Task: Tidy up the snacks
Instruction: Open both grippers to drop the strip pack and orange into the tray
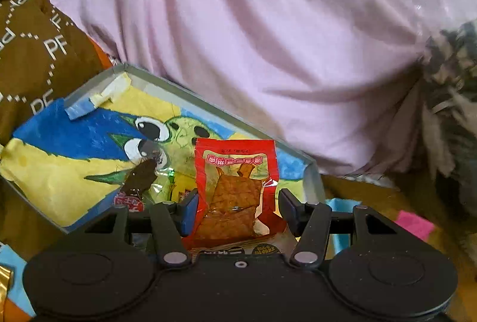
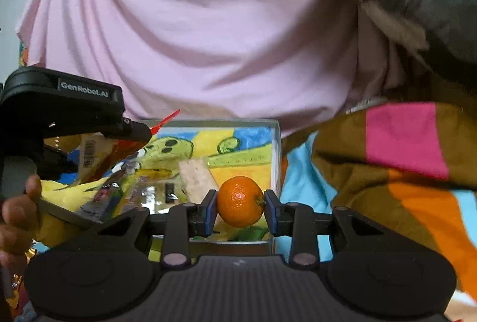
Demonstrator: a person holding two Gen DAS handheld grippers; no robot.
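Note:
A red snack packet (image 1: 235, 188) with brown pieces inside stands upright between the pads of my left gripper (image 1: 238, 210), which is shut on it. It hangs over a shallow grey-rimmed box (image 1: 208, 107) lined with a cartoon drawing. In the right wrist view my right gripper (image 2: 240, 210) is shut on a small orange mandarin (image 2: 240, 201), held over the near right corner of the same box (image 2: 275, 143). The left gripper (image 2: 140, 137) comes in from the left there, with the red packet (image 2: 128, 146) in its fingers above the box.
Several wrapped snacks (image 2: 119, 188) and a beige bar (image 2: 196, 176) lie in the box. A brown printed bag (image 1: 35, 48) stands to its left. A person in a pink shirt (image 2: 193, 24) sits right behind the box. Colourful patterned cloth (image 2: 402, 143) covers the surface at right.

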